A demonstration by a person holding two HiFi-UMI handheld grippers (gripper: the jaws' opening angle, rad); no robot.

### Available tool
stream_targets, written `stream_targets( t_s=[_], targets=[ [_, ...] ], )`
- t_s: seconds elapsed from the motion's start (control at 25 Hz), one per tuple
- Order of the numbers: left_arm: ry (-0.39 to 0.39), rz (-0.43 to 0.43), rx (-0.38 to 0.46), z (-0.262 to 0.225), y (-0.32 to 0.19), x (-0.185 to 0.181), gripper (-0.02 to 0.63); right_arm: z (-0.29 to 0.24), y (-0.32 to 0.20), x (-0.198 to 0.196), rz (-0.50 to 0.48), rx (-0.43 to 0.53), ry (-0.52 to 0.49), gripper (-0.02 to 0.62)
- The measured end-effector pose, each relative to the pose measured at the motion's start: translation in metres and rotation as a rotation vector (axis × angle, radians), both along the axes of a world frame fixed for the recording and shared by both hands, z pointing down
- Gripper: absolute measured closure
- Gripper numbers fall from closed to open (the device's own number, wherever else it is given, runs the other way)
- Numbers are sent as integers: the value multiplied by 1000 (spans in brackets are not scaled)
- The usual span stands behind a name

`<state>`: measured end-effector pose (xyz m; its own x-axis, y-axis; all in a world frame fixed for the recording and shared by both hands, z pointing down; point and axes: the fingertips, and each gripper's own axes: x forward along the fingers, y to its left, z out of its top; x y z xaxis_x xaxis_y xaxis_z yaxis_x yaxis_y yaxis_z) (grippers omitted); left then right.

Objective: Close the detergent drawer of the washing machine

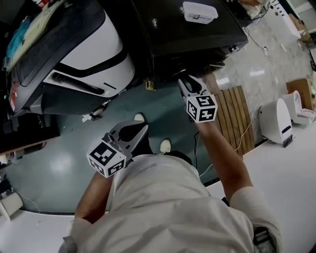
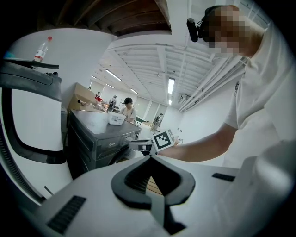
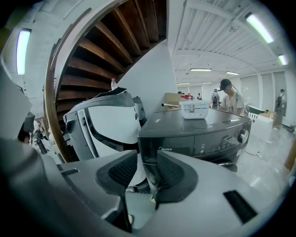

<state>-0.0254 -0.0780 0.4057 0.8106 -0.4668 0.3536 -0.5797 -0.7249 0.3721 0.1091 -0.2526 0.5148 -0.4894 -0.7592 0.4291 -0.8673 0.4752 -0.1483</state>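
The left gripper (image 1: 140, 131) hangs back, fingers closed on nothing. The right gripper (image 1: 187, 81), fingers parted and empty, points at the washing machine (image 1: 187, 34). Its detergent drawer (image 3: 171, 141) looks nearly flush (hard to be sure), so at most 1 push remains.

Open floor (image 1: 59, 168) is spreading between the person and the machines, leaving the left hand-held gripper (image 1: 144, 127) free room on every side. The right hand-held gripper (image 1: 183, 81) is hanging just before the dark washing machine (image 1: 192, 34), with nothing standing between them. A big white-and-black machine (image 1: 84, 54) is crowding the left side, and a slatted wooden board (image 1: 237, 116) is bounding the right. A white box (image 1: 200, 12) is taking up part of the washer's top.
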Motion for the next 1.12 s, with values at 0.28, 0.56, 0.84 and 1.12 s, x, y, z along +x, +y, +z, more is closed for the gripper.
stream_targets(
  t_s=[0.28,0.56,0.84,1.12],
  targets=[
    [5,-1,20,-9,21,15,611,-33,47,2,-48,32,-51,459],
    [-2,3,40,-15,41,30,611,-58,87,7,-95,55,-72,460],
    [-10,-10,68,-23,52,33,611,-76,132,18,-147,46,-91,508],
    [-25,7,96,-29,67,45,611,-70,173,43,-135,7,-79,553]
  ],
)
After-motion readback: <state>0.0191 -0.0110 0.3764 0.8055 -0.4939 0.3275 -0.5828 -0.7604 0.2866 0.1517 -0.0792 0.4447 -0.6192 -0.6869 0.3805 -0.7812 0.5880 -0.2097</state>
